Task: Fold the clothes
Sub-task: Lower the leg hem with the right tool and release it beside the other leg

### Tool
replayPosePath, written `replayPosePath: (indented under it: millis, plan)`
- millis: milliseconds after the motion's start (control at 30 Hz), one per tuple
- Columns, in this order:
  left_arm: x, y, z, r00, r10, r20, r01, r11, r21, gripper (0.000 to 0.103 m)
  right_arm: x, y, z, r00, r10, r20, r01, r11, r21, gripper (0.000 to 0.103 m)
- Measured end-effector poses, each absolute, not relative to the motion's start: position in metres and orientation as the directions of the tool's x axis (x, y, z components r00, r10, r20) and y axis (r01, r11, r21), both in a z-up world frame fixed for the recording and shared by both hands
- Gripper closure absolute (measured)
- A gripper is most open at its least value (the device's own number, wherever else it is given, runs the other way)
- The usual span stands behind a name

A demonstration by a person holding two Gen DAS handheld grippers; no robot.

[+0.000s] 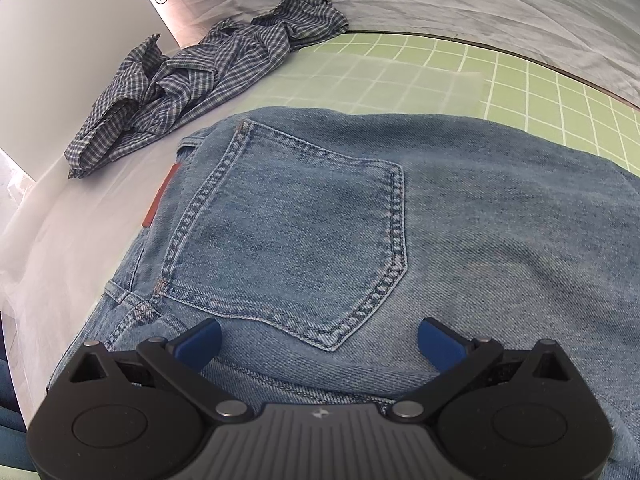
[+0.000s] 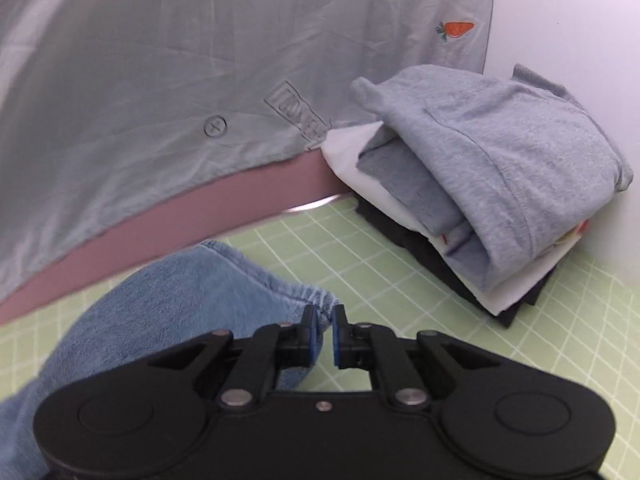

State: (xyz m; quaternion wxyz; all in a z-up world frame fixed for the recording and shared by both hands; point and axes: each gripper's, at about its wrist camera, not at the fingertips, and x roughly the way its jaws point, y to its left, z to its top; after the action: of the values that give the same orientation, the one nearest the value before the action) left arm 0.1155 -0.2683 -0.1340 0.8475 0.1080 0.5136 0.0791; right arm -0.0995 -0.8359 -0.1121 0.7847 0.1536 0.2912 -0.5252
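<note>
Light blue jeans (image 1: 320, 220) lie seat-up on the green grid mat (image 1: 540, 80), back pocket and red-brown waistband patch showing. My left gripper (image 1: 319, 340) hovers just above the seat below the pocket, open, blue pads wide apart with only denim under them. In the right wrist view, a jeans leg (image 2: 192, 300) rises from the mat (image 2: 400, 280) to my right gripper (image 2: 324, 330). That gripper is shut on the hem, a narrow strip of denim pinched between the fingers.
A crumpled blue checked shirt (image 1: 192, 84) lies on the mat's far left by a white sheet. A stack of folded clothes (image 2: 492, 168), grey on top, stands at the right. A pale grey cloth (image 2: 180, 80) hangs over the wall behind.
</note>
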Motion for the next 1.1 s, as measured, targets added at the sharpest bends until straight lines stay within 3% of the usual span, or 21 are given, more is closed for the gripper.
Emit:
replayPosePath:
  millis: [67,133,233,300,400,467,500,600,700,733,967,1067,1100]
  plan:
    - [0.116,-0.268,-0.134,0.459,0.245,-0.854,-0.023,0.964,0.264,0.0,-0.103,-0.834,-0.118,0.238,-0.74,-0.629,0.923,0.374,-0.09,0.085]
    - [0.115,-0.268,-0.134,0.459,0.246,-0.854,-0.024,0.964,0.265,0.0,-0.107,-0.833,-0.124,0.248,-0.719,-0.649,0.931,0.362,-0.046,0.05]
    - [0.115,-0.269,-0.133,0.459,0.248,-0.853,-0.025,0.963,0.267,0.0,-0.117,-0.838,-0.136,0.299,-0.664,-0.686,0.941,0.323,0.098,0.032]
    - [0.115,-0.269,-0.133,0.46,0.248,-0.853,-0.025,0.963,0.267,0.0,-0.118,-0.841,-0.144,0.292,-0.65,-0.702,0.949,0.286,0.13,0.026]
    - [0.115,-0.269,-0.133,0.46,0.247,-0.853,-0.024,0.964,0.266,0.0,-0.114,-0.845,-0.154,0.278,-0.638,-0.718,0.953,0.275,0.125,0.027]
    - [0.114,-0.269,-0.133,0.461,0.247,-0.852,-0.025,0.964,0.266,0.0,-0.11,-0.846,-0.156,0.295,-0.621,-0.727,0.943,0.31,0.118,0.042]
    - [0.114,-0.269,-0.133,0.462,0.247,-0.852,-0.026,0.964,0.266,0.0,-0.108,-0.847,-0.157,0.302,-0.613,-0.73,0.938,0.326,0.115,0.059]
    - [0.114,-0.269,-0.133,0.462,0.249,-0.851,-0.028,0.963,0.266,0.0,-0.107,-0.849,-0.157,0.329,-0.586,-0.741,0.922,0.37,0.116,0.073]
    - [0.114,-0.269,-0.133,0.462,0.251,-0.851,-0.029,0.963,0.268,0.0,-0.113,-0.847,-0.152,0.325,-0.588,-0.741,0.912,0.401,0.083,0.099]
    - [0.115,-0.269,-0.133,0.461,0.25,-0.851,-0.029,0.963,0.268,0.0,-0.119,-0.846,-0.149,0.31,-0.605,-0.733,0.918,0.392,0.065,0.101]
    - [0.117,-0.267,-0.133,0.451,0.235,-0.861,-0.02,0.967,0.253,0.0,-0.167,-0.846,-0.153,0.204,-0.639,-0.741,0.957,0.289,0.014,0.101]
    - [0.121,-0.264,-0.133,0.435,0.213,-0.875,0.004,0.971,0.239,0.0,-0.169,-0.838,-0.145,0.188,-0.656,-0.731,0.952,0.304,-0.028,0.08]
    - [0.121,-0.263,-0.132,0.427,0.204,-0.881,0.017,0.972,0.233,0.0,-0.172,-0.835,-0.14,0.194,-0.664,-0.723,0.953,0.303,-0.023,0.066]
